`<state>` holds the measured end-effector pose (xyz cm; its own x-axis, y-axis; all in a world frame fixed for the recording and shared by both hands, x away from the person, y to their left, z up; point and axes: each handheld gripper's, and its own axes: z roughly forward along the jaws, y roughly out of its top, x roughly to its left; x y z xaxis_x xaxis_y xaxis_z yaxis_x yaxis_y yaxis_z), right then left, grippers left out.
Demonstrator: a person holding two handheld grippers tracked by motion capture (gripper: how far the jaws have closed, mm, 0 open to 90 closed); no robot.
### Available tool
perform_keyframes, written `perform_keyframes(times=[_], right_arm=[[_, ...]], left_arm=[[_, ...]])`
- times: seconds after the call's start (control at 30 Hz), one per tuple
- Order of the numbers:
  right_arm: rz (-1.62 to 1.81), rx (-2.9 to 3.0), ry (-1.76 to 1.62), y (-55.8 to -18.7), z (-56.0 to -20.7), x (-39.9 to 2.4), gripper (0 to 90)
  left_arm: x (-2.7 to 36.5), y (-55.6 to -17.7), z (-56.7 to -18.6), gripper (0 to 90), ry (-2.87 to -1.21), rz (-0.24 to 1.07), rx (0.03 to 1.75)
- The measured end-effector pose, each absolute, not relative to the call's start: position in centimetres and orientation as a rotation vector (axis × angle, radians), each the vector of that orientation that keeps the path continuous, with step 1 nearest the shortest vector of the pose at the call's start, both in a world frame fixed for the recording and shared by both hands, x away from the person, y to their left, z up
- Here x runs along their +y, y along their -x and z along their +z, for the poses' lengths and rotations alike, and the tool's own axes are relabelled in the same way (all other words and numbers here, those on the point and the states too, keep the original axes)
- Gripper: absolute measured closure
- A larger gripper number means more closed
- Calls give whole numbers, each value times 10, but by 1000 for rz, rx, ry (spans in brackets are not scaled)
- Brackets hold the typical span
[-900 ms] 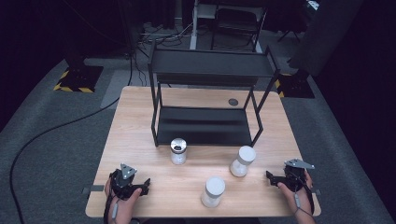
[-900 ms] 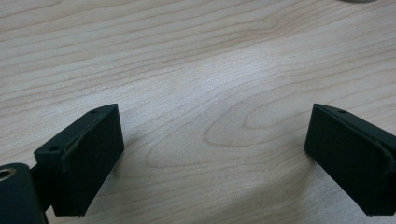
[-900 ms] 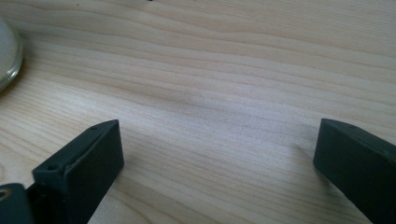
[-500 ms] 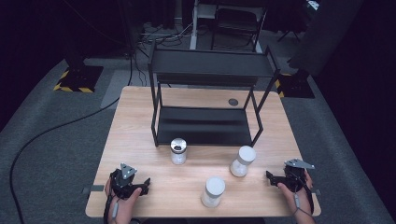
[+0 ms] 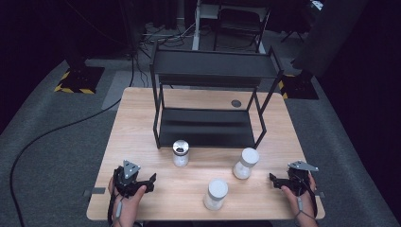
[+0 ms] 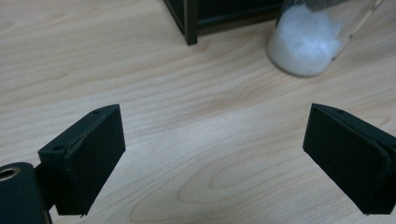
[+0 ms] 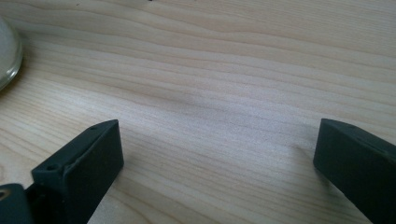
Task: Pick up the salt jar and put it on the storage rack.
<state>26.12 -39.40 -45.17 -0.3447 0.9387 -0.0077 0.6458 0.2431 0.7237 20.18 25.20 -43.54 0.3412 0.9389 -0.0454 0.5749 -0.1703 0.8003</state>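
While both claws rest at the near edge of the table (image 5: 142,113), the left claw (image 5: 150,182) at the near left and the right claw (image 5: 273,179) at the near right gape wide with nothing between their jaws. Three jars stand between them: a dark-topped jar (image 5: 180,152) by the black shelf rack (image 5: 213,80), a white-lidded jar (image 5: 246,163) to its right, and another jar (image 5: 215,194) nearest.

The left tongs (image 5: 150,182) and the right tongs (image 5: 273,179) are showing the same build: a matte black body, and on top a grey three-cornered plate with small dark holes near its corners. A thin black cable is trailing from each along the forearm. Each black jaw is looking like a flat rectangular block with small round screw holes.
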Motion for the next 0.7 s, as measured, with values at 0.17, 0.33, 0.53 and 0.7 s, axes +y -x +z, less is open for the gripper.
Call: perform_keyframes(times=[0.17, 0.33, 0.53, 0.7], right_arm=[[881, 2077, -1446, -261, -452, -394, 11], [881, 2078, -1446, -261, -452, -394, 10], [881, 2077, -1446, -261, -452, -393, 10], [881, 2077, -1446, -262, -452, -393, 10]], left_arm=[[250, -198, -431, 50, -1816, 637, 1311], [248, -194, -429, 50, -1767, 661, 1297], [248, -187, -428, 50, -1702, 695, 1257], [246, -183, -424, 50, -1665, 714, 1226]])
